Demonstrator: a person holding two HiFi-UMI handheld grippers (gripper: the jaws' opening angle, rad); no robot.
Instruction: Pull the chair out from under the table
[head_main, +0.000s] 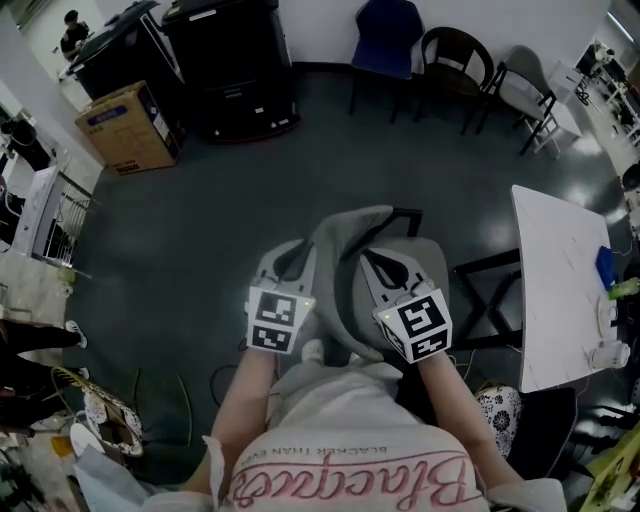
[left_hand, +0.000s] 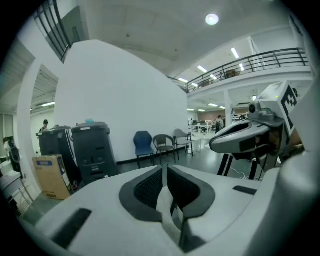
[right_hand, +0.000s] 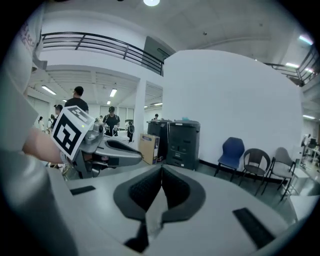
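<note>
The chair (head_main: 340, 285) has a grey seat and a black frame and stands right below me, left of the white table (head_main: 555, 300) and apart from its edge. Both grippers are held side by side above the seat, pointing away from me, and touch nothing. My left gripper (head_main: 291, 258) is shut with nothing between its pads (left_hand: 150, 187). My right gripper (head_main: 375, 262) is shut too, its dark pads (right_hand: 145, 190) meeting at the tips and empty. Each gripper view looks out across the room, and the other gripper shows at its side.
A blue object (head_main: 605, 265) and small white items lie on the table's far side. A cardboard box (head_main: 128, 128) and black bins (head_main: 235, 65) stand at the back left. A blue chair (head_main: 388, 30) and two more chairs (head_main: 455, 55) line the back wall. Clutter fills the left edge.
</note>
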